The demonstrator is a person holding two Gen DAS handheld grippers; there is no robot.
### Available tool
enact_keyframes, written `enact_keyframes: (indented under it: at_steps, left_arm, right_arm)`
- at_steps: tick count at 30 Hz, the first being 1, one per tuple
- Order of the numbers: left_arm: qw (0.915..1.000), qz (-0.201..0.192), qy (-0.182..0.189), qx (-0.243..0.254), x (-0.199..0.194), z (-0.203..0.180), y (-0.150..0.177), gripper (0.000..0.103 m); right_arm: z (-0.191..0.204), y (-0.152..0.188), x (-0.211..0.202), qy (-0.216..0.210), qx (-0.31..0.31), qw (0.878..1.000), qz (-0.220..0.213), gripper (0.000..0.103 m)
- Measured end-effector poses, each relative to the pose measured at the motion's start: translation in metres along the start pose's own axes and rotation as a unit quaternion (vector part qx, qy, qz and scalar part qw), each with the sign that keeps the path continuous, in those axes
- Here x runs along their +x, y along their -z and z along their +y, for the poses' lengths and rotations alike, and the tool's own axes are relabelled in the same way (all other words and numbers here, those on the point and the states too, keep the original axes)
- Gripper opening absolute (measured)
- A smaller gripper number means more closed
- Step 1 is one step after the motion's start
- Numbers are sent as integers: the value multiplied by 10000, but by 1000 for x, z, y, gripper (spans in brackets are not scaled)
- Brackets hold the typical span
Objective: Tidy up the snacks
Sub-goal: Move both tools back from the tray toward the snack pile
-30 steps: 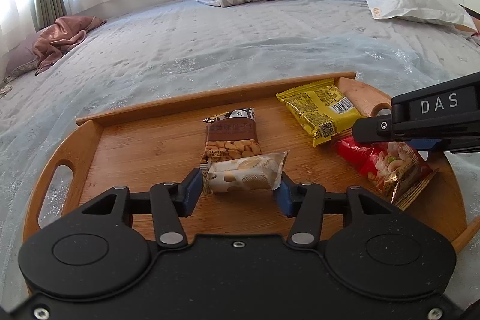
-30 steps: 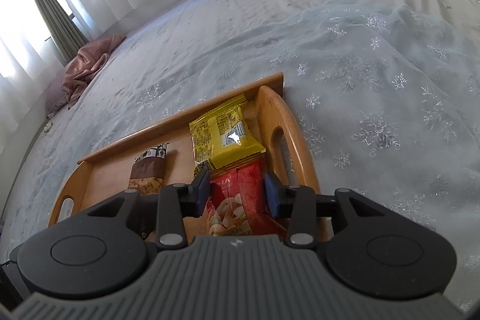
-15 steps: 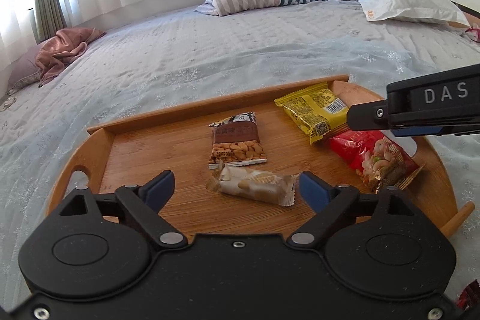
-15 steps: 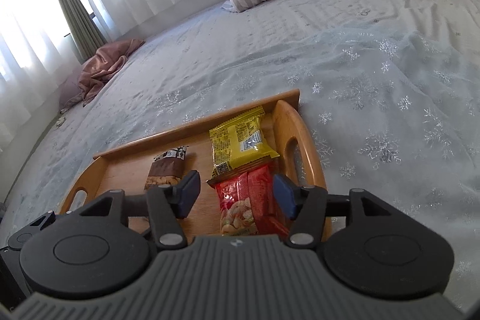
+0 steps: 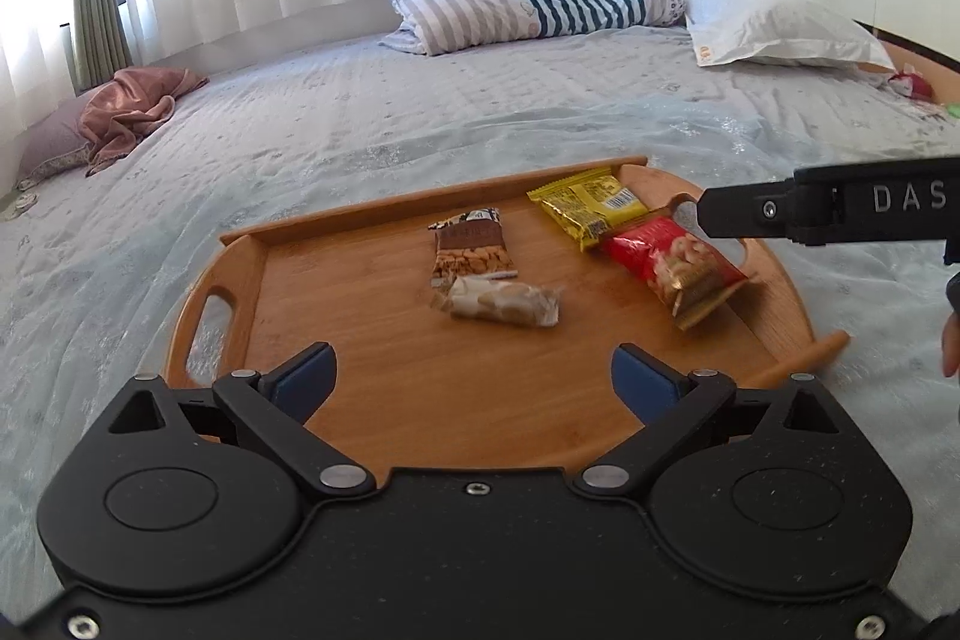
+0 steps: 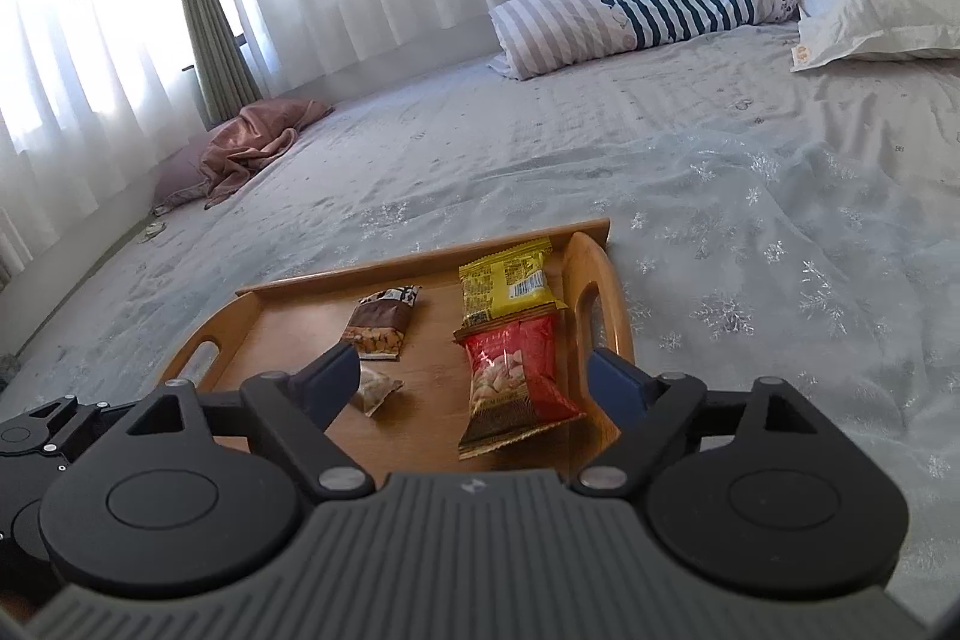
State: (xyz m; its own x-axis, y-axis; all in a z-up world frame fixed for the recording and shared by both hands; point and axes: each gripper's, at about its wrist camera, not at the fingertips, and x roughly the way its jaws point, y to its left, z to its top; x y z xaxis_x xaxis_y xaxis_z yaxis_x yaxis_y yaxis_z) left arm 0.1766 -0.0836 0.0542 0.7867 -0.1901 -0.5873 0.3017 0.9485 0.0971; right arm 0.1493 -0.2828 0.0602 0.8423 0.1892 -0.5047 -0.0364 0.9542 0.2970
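Note:
A wooden tray [image 5: 420, 388] lies on the bed and holds four snack packs. A pale nougat pack [image 5: 501, 303] lies mid-tray, touching a brown almond pack [image 5: 471, 251] behind it. A yellow pack [image 5: 588, 208] and a red peanut pack [image 5: 672, 268] lie at the right. My left gripper [image 5: 474, 379] is open and empty above the tray's near edge. My right gripper [image 6: 474, 379] is open and empty, above and behind the red pack [image 6: 516, 376]; the yellow pack [image 6: 507, 286], almond pack [image 6: 381, 325] and tray [image 6: 288, 322] show there too.
The tray sits on a pale grey bedspread [image 5: 420, 124]. A striped pillow [image 5: 534, 4] and a white pillow [image 5: 774, 22] lie at the far end. A pink cloth [image 5: 132, 112] lies at the far left. Curtains hang behind the bed.
My left gripper let go of the nougat pack on the tray, opened and pulled back. My right gripper let go of the red pack, opened wide and drew back and up.

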Motion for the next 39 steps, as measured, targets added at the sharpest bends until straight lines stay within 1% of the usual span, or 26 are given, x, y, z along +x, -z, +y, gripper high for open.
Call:
enact_keyframes:
  at_steps: [3,4,9,13,17,21,26,30,34,35,37,38,39]
  left_arm:
    - [9999,-91,72,-123,-21,4,12,99]
    - [9998,-136,81,-154,-28,5,17,99]
    - [9994,-263,77,-207,-59,10,39,101]
    - [9980,-295,157,-529,-75,18,57,101]
    - [9965,-330,210,-736,-87,25,75,101]
    - [9959,-313,158,-837,-95,29,91,101]
    - [9954,-292,41,-910,-103,33,106,102]
    - [9952,-291,-110,-929,-108,36,118,102]
    - [9954,-298,-327,-844,-113,39,128,101]
    - [9956,-295,-358,-815,-114,40,130,99]
    - [9961,-246,-371,-764,-115,41,132,83]
    - [9964,-212,-355,-741,-116,42,133,67]
    - [9967,-160,-342,-722,-116,44,133,58]
  right_arm:
    - [3,12,-14,-77,-102,9999,-113,102]
    - [3,17,-19,-113,-139,9997,-158,103]
    - [9,40,-39,-142,-330,9989,-313,103]
    - [12,59,-51,-69,-420,9983,-393,103]
    - [16,75,-61,-6,-560,9973,-481,103]
    - [24,91,-70,158,-769,9949,-631,103]
    - [27,108,-76,246,-916,9933,-653,103]
    - [26,119,-78,483,-897,9921,-738,103]
    - [19,124,-77,1067,-766,9882,-793,103]
    - [17,125,-76,1181,-755,9871,-771,103]
    - [14,126,-75,1403,-786,9845,-697,103]
    - [13,127,-74,1516,-832,9827,-665,103]
    - [14,129,-73,1619,-887,9807,-637,103]
